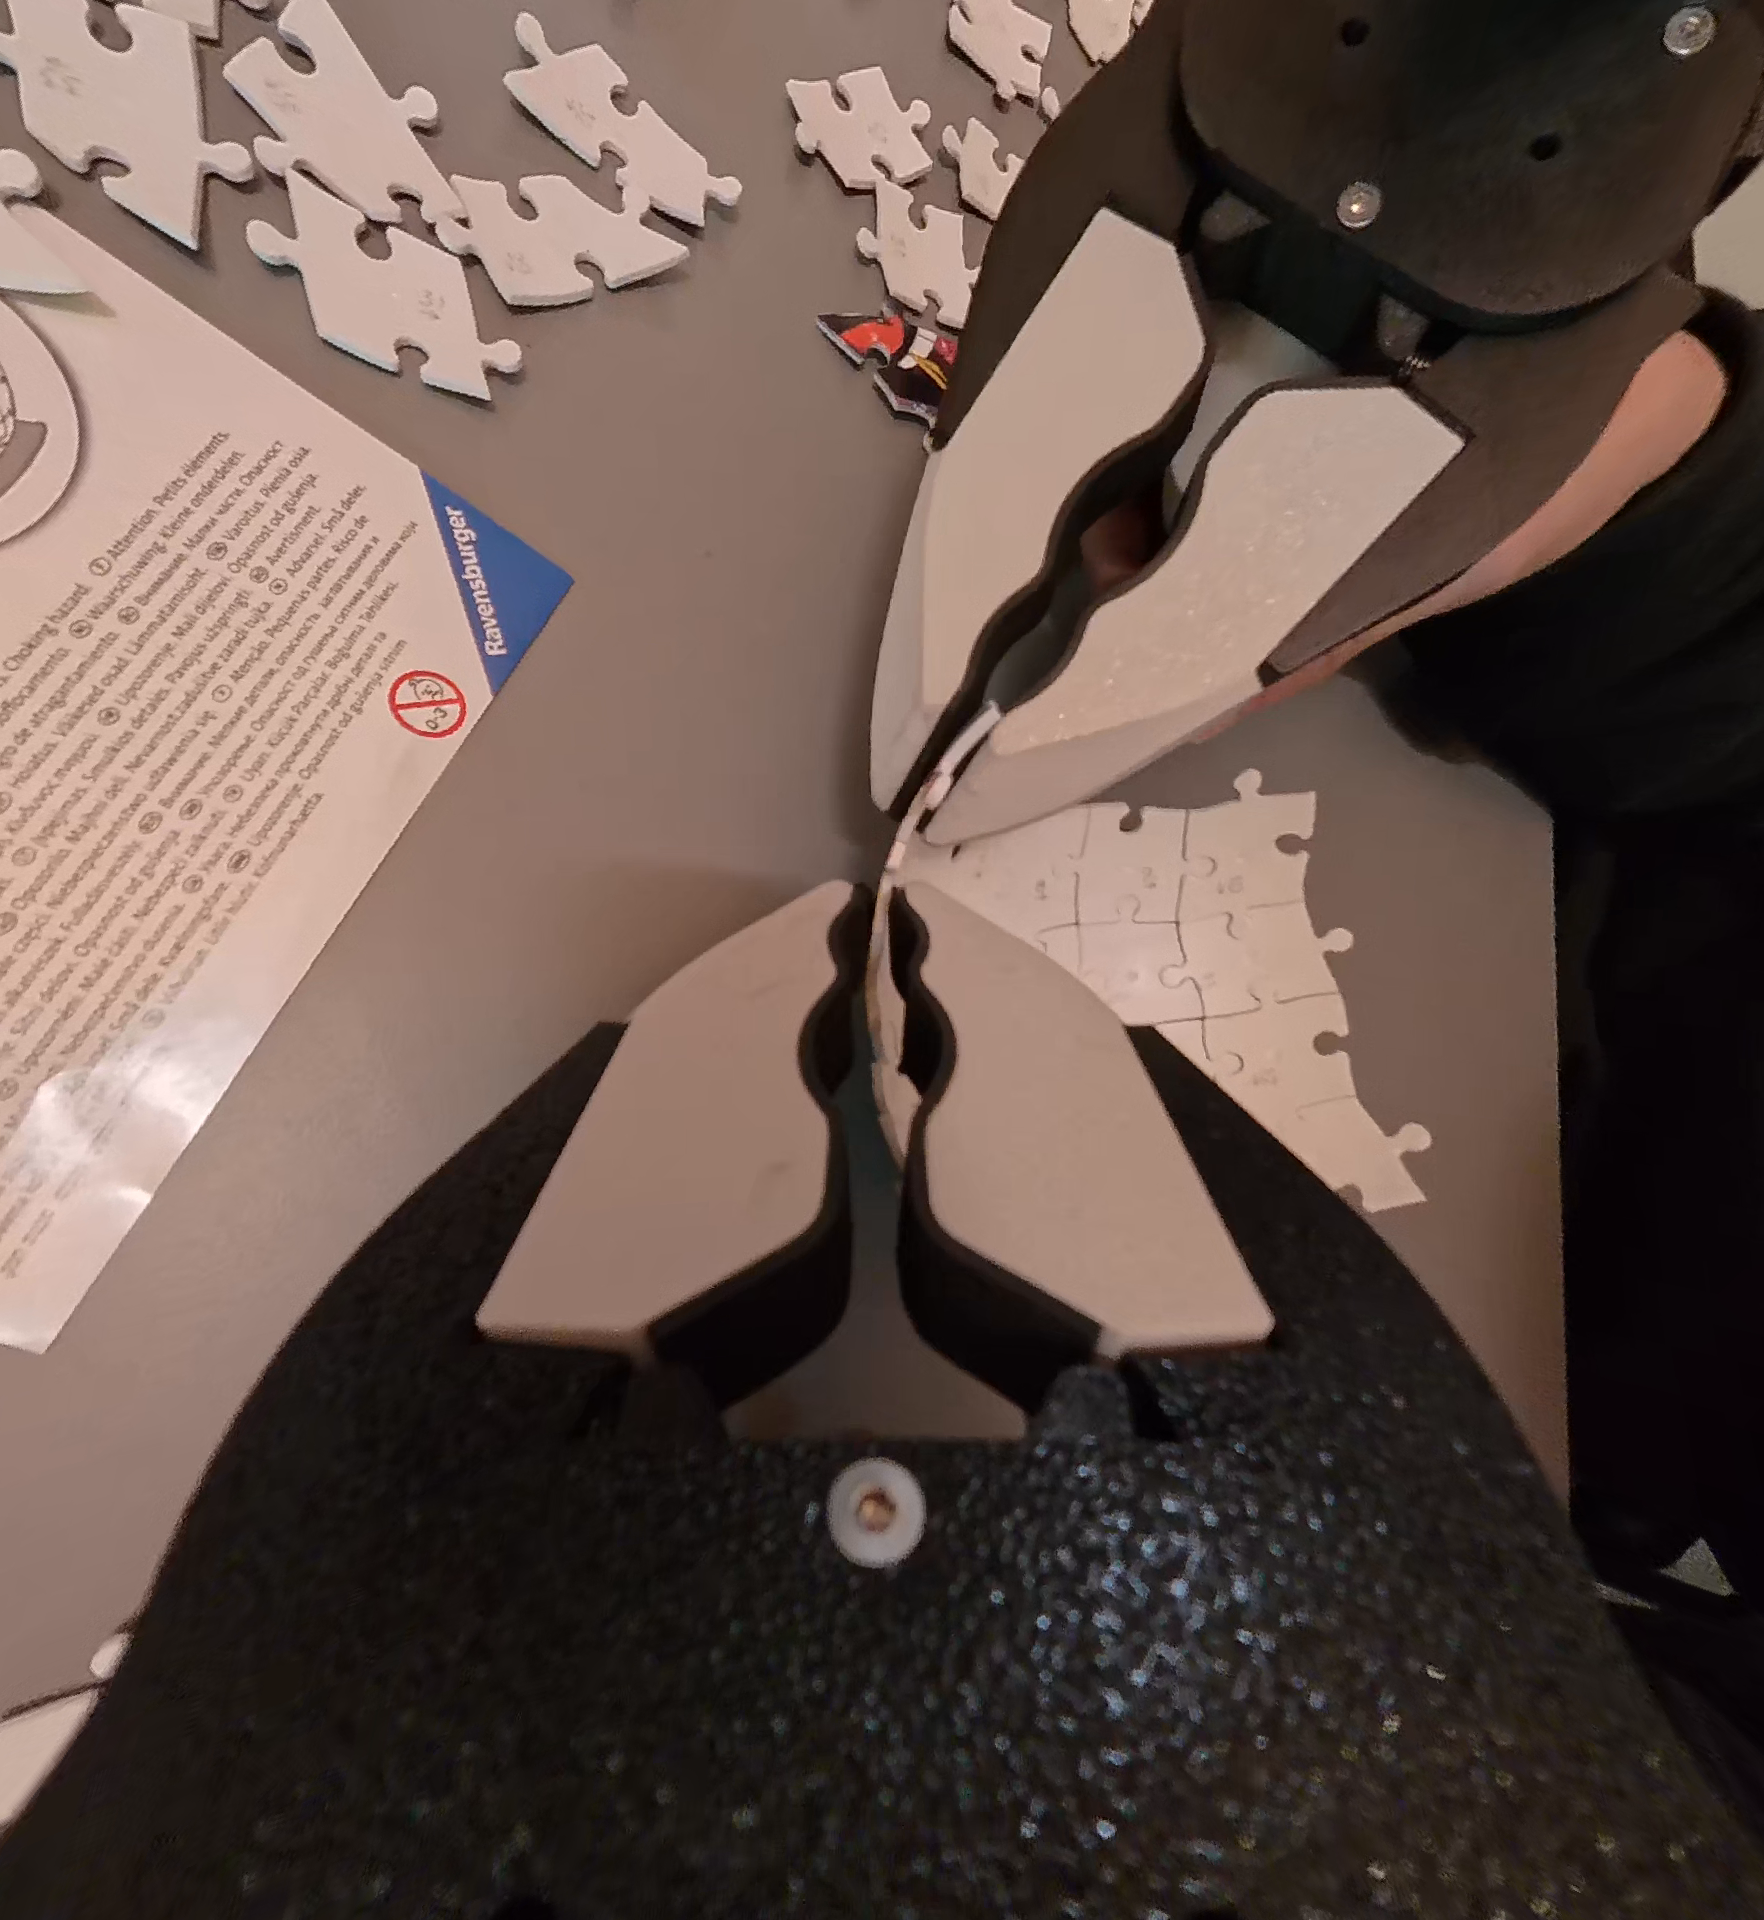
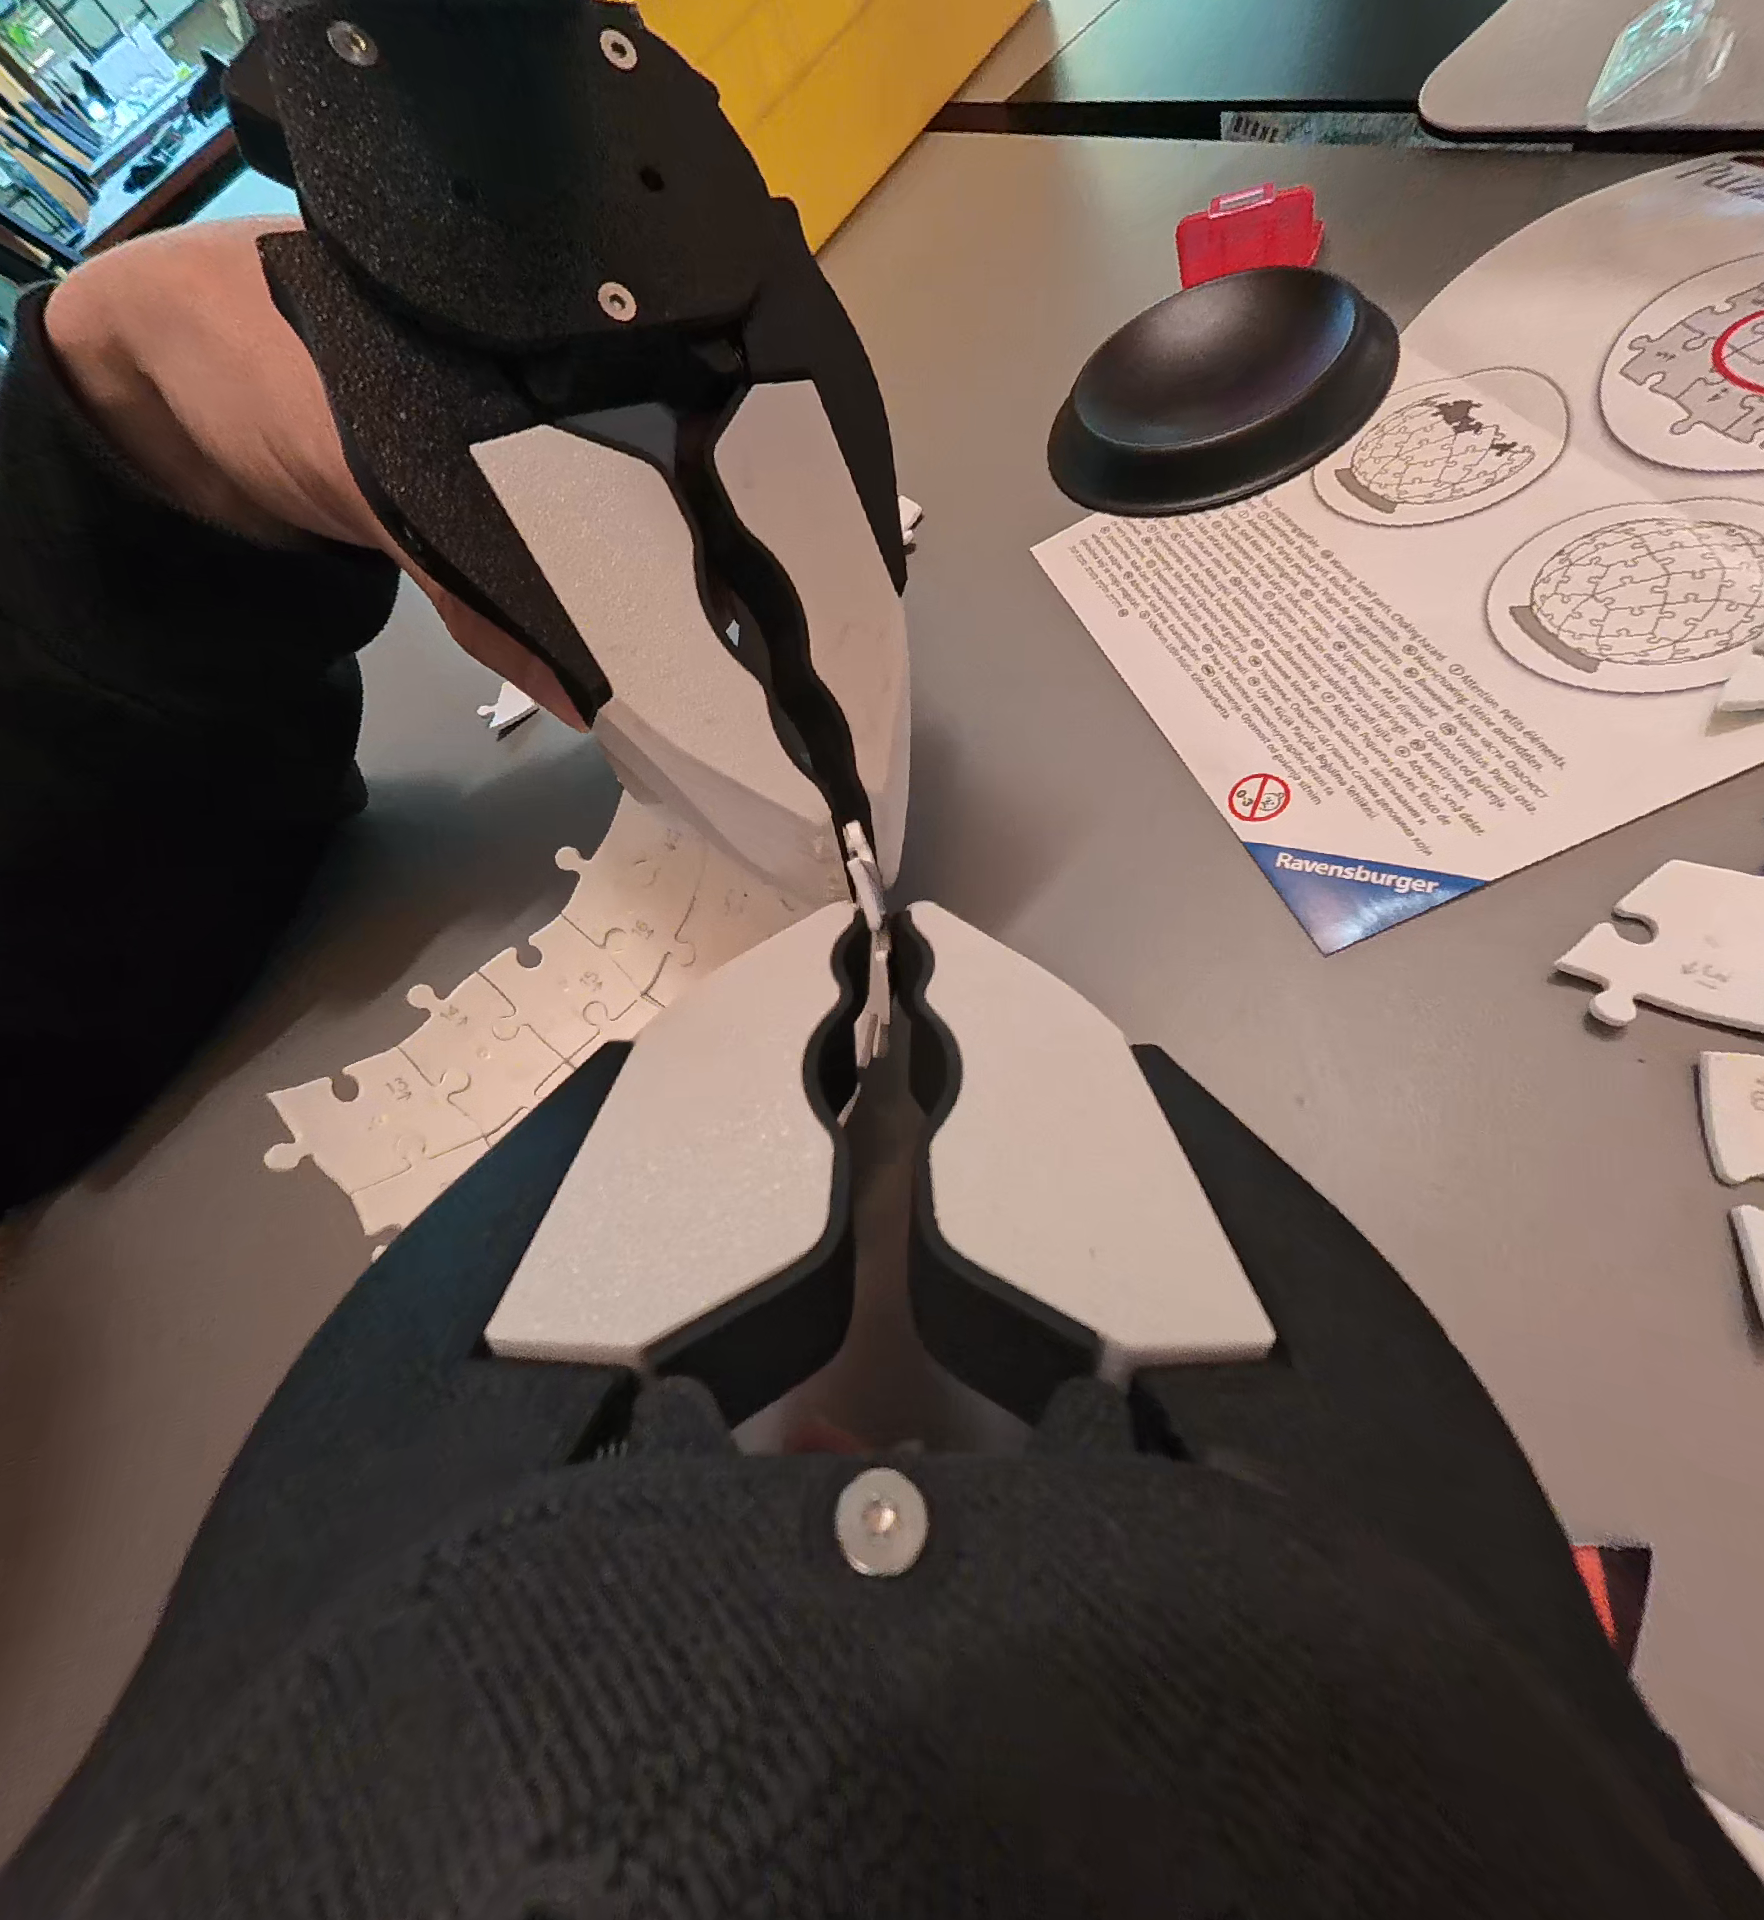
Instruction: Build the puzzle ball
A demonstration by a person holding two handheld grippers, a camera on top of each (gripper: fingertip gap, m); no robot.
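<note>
White puzzle piece (image 1: pixel 883 940) pinched edge-on in my left gripper (image 1: pixel 880 902), fingers nearly closed on it. My right gripper (image 2: pixel 883 920) clamps a second piece (image 2: pixel 870 997) the same way, tip to tip with the left, both pieces meeting above the grey table (image 1: pixel 649 623). Joined curved strip (image 1: pixel 1221 966) of pieces lies flat just beneath the grippers. Instruction sheet (image 2: pixel 1429 623) sits beyond the strip, black dish stand (image 2: pixel 1221 395) on its far corner, loose pieces (image 1: pixel 390 208) scattered past it.
</note>
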